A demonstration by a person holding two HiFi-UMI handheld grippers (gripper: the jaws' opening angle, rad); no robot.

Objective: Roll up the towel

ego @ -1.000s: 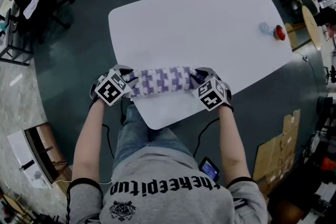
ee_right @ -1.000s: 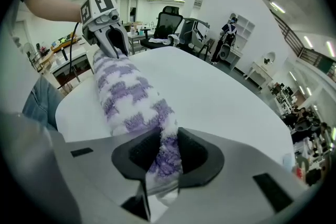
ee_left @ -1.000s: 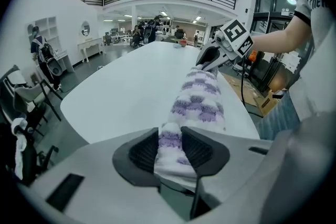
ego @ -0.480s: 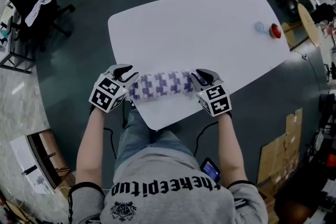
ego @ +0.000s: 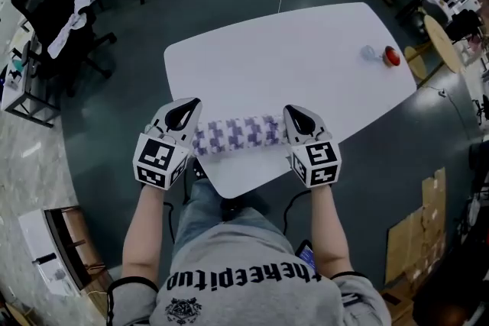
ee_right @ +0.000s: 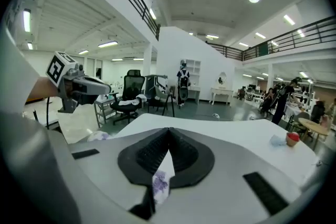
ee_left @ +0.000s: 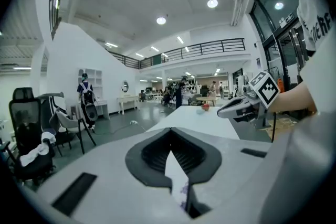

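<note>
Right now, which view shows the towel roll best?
Head view: the whole towel shows, rolled up, lying on the table near its front edge. The left gripper view catches only a purple sliver of towel through the gap in its jaws. The right gripper view shows the same sliver of towel.

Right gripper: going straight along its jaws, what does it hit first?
Probably the bare white tabletop: the right gripper, jaws shut, points slightly downward across it. The rolled towel lies off to its left and the red object well to the right. Depth is unclear.
</note>
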